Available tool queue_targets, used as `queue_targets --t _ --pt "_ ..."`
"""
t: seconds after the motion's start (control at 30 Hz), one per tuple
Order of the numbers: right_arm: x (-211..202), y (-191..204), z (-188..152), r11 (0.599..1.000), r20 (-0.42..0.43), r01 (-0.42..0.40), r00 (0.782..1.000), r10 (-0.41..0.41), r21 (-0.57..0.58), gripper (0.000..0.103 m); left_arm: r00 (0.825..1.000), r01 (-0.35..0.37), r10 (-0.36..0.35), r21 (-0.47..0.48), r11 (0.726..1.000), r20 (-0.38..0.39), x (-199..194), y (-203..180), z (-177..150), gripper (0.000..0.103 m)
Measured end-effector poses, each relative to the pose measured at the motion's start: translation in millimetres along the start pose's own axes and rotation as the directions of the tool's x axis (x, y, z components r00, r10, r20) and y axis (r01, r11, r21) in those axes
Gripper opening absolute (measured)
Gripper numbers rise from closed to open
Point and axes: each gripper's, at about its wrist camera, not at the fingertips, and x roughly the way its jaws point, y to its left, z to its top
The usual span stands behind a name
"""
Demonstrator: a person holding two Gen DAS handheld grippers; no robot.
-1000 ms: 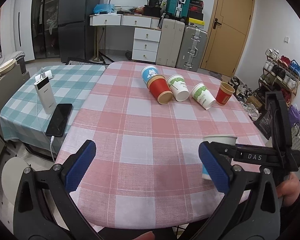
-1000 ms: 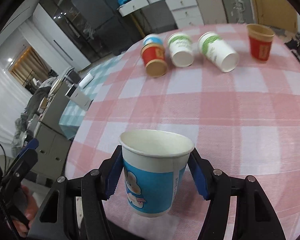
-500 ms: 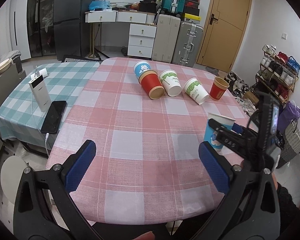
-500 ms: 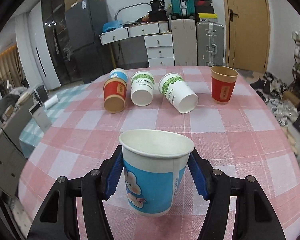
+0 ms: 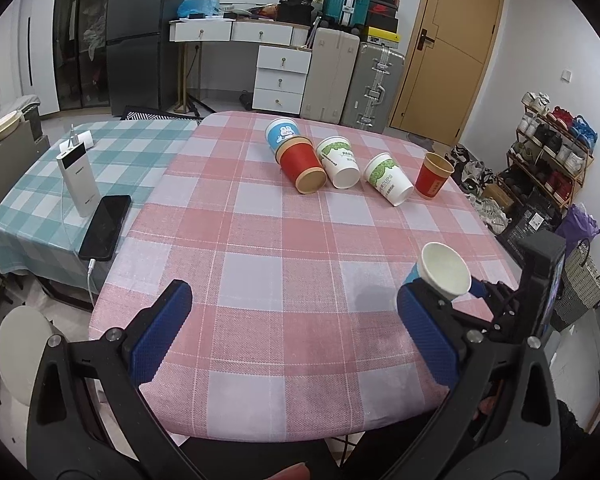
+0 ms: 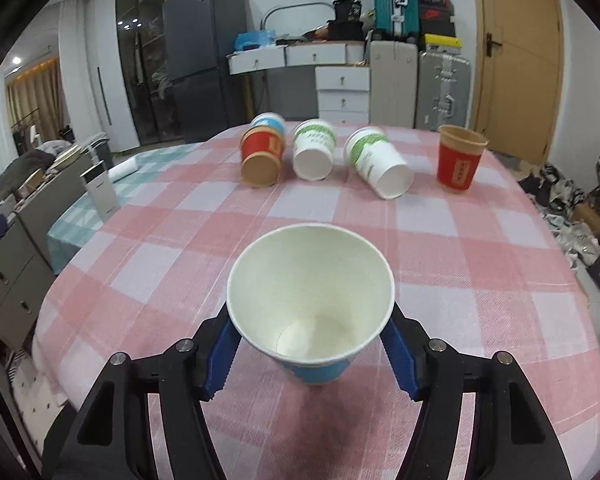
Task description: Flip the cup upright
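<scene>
My right gripper [image 6: 312, 356] is shut on a blue-and-white paper cup [image 6: 312, 300], mouth up and tilted toward the camera, just above the pink checked table [image 6: 480, 280]. The same cup [image 5: 444, 274] shows in the left wrist view near the table's right edge. My left gripper [image 5: 296, 338] is open and empty over the table's near edge. At the far side, a blue cup [image 5: 282, 134], a red cup [image 5: 302, 164] and two green-and-white cups [image 5: 338, 158] [image 5: 388, 178] lie on their sides. A red cup [image 5: 434, 176] stands upright.
A teal checked side table [image 5: 40, 184] on the left holds a white power bank [image 5: 78, 178] and a black phone [image 5: 106, 226]. Drawers, suitcases and a door stand behind. A shoe rack [image 5: 552, 148] stands at the right.
My right gripper has tipped the held cup so its mouth faces the camera, and has lowered it toward the table. My left gripper has drawn back a little.
</scene>
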Motion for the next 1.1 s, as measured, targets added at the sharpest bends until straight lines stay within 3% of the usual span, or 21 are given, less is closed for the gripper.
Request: queue_targets --t 0.1,0.17,0.2,0.4,0.87,1.1 --pt "-4 -1 -4 1.000 -0.020 0.001 1.000 -0.001 -0.003 0.068 1.000 0.001 -0.001 0.005 1.000 -0.003 0 -1 -1 0.103" --pt "-4 -3 -6 1.000 -0.048 -0.024 0.999 0.025 0.015 0.085 1.000 0.002 -0.002 0.006 1.000 -0.008 2 -3 -1 0.103" --pt "-4 -4 -6 0.999 -0.069 -0.028 0.997 0.029 0.021 0.088 1.000 0.005 -0.005 0.007 1.000 -0.008 2 -4 -1 0.103" --pt "-28 -11 -9 0.998 -0.061 -0.062 0.996 0.064 0.027 0.089 0.999 0.018 -0.018 0.018 1.000 -0.027 9 -12 -1 0.103" --pt "-120 -44 15 0.998 0.153 -0.015 0.988 0.006 0.058 0.101 0.995 0.095 -0.095 0.138 0.986 -0.004 26 -79 13 0.103" --pt "-129 -64 22 0.994 0.149 -0.037 0.989 0.021 0.105 0.103 0.992 0.128 -0.129 0.174 0.976 -0.003 34 -109 17 0.103"
